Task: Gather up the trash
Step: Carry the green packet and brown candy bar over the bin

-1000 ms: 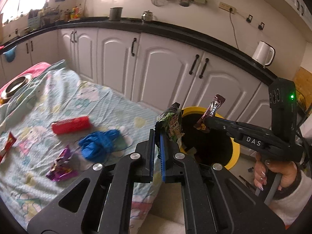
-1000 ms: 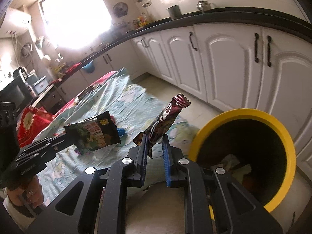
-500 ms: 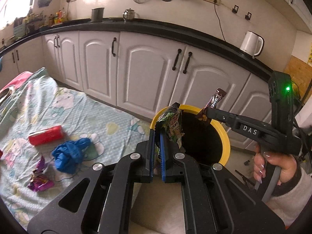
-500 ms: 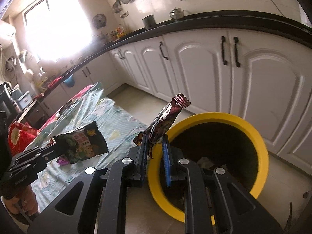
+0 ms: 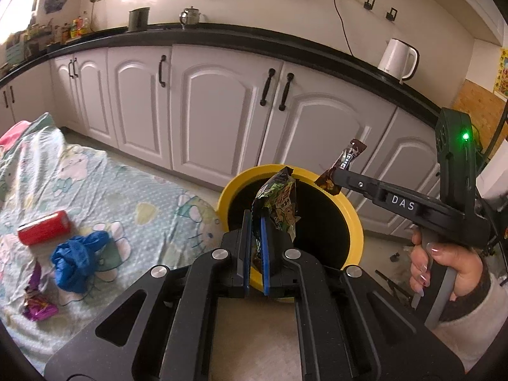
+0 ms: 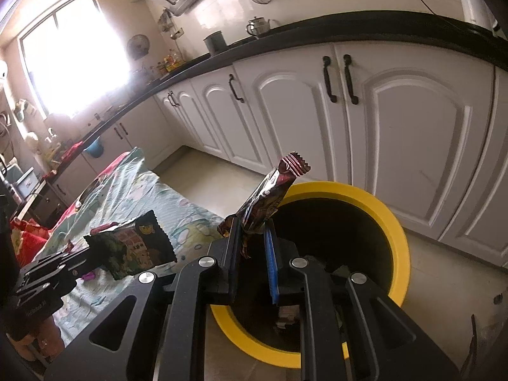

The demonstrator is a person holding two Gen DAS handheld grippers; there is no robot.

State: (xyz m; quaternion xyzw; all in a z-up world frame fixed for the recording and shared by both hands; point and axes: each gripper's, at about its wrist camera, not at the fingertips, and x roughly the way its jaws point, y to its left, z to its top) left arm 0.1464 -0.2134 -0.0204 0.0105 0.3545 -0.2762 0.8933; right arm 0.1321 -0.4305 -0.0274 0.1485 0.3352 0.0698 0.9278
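On the left, a patterned sheet (image 5: 104, 190) is spread on the floor, with a red can (image 5: 43, 231), a crumpled blue bag (image 5: 74, 255) and a purple wrapper (image 5: 38, 306) lying on it, well apart from the bin. The left gripper (image 5: 255, 247) has its fingers nearly together, clamped on the lower edge of a green snack bag (image 5: 279, 203), which stands upright over the near rim of the yellow bin (image 5: 355, 222). In the right wrist view the same green snack bag (image 6: 136, 247) hangs beside the bin, over the sheet's edge. The bin (image 6: 393, 228) stands on the floor just in front of the white cabinets (image 5: 222, 117), with some trash dimly visible inside. Further right, the right gripper (image 6: 254, 247) has its fingers a little apart; a dark red candy wrapper (image 6: 270, 197) sits against the left finger, tilted up and to the right over the bin's rim, with a gap to the blue-padded right finger. I cannot tell if it is truly pinched. From the left wrist view, that candy wrapper (image 5: 344, 166) sticks up from the right gripper (image 5: 333, 179) above the bin's far rim.
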